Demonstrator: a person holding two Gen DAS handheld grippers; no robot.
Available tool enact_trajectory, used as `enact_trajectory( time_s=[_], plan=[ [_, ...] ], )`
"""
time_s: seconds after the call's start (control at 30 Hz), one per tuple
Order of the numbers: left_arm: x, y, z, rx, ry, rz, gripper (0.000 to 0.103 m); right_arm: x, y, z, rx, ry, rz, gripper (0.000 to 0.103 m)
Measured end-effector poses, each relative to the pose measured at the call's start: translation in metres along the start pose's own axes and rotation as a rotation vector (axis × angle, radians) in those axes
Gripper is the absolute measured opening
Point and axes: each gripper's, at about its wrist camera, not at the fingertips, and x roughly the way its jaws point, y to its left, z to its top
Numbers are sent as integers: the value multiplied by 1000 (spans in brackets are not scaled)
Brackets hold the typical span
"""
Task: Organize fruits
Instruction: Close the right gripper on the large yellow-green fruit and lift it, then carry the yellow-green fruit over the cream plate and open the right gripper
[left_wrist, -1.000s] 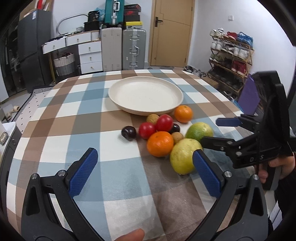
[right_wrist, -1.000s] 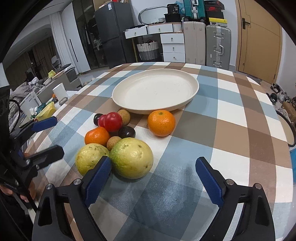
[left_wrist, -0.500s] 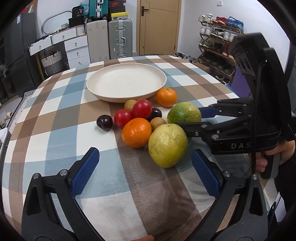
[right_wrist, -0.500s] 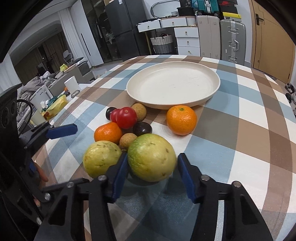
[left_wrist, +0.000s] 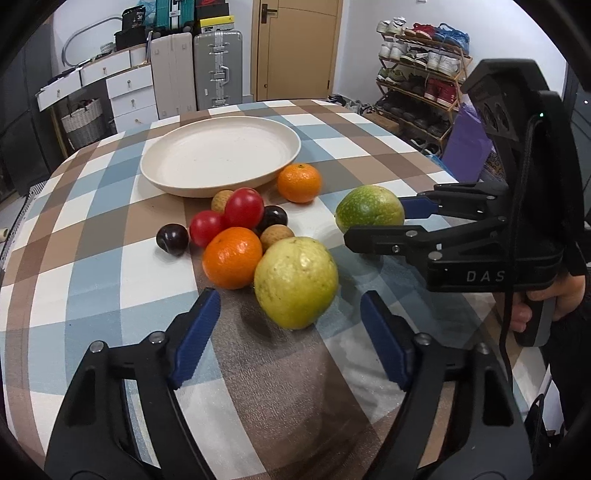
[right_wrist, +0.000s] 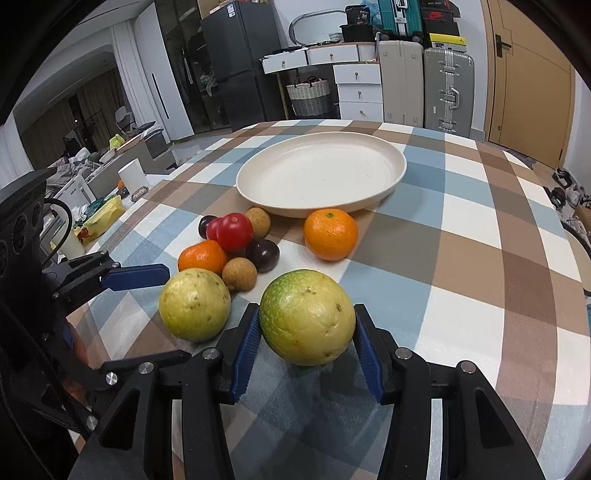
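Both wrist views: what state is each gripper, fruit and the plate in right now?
Right gripper: shut on the green guava.
Left gripper: open, jaws just closing, not touching the yellow guava ahead of them.
Plate: empty.
Oranges, tomatoes, plums, longans: loose on the tablecloth.

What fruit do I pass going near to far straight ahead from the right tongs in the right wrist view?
Green-yellow guava between the right tongs → lone orange → cream plate, nothing on it.
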Motion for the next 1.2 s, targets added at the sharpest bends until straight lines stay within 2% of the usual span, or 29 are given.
enact_trajectory(
  time_s=[0.07, 0.17, 0.33, 0.4, 0.47, 0.67, 1.0, 1.2],
  plan=[
    [1, 0, 0, -1, 9, -29, 75, 0, -2, -2, 8, 4, 6, 50],
    [8, -3, 3, 5, 23, -22, 70, 0, -2, -3, 8, 1, 10, 50],
    [15, -8, 8, 16, 35, -40, 66, 0, 3, -4, -7, 10, 14, 50],
    [18, -11, 10, 23, 49, -40, 60, 2, 5, -4, -16, 14, 11, 50],
    [21, -12, 12, 33, 54, -27, 47, 2, 6, -4, -22, 16, 6, 50],
    [23, -8, 12, 12, 38, -57, 47, 1, 4, -5, -20, 13, -3, 50],
    [1, 2, 13, -40, -44, -106, 47, -10, 0, -6, -1, -25, -11, 50],
    [-26, 11, 24, -58, -113, -61, 47, -18, 3, 1, 11, -77, -5, 50]
  ],
)
